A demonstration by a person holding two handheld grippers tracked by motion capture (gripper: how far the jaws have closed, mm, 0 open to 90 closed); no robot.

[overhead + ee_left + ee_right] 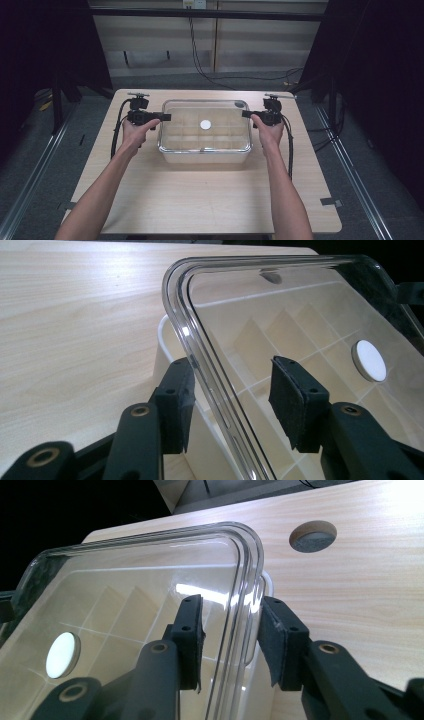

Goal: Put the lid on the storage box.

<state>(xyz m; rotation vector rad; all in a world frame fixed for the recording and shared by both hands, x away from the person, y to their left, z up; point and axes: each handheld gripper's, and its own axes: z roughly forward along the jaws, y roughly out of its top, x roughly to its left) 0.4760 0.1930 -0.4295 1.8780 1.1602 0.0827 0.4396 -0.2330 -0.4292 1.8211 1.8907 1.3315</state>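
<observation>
The clear lid [205,125] lies flat on top of a white box [205,156], and the box sits near the middle of the wooden surface [200,200], a bit toward 12 o'clock. Through the lid you can see that the box is split into many little square rooms. A small round white disc [205,124] sits in the middle of the lid.

The left tool [165,117] is at the lid's 9 o'clock edge. In the left gripper view [232,400] its two black jaws stand about half open, one on each side of the lid's rim. One pad [286,400] is over the top of the lid and the other is outside, next to the box wall. There is a gap between the pads and the rim, so this tool is not pinching the lid.

The right tool [247,114] is at the lid's 3 o'clock edge. In the right gripper view [231,640] its jaws also stand apart, with the rim between them. The pads [192,640] sit close to the rim, but they do not squeeze it.

A person's hand [134,131] holds the left tool, and the other hand [270,131] holds the right one. A round hole [313,535] is cut in the surface past the lid's corner.
</observation>
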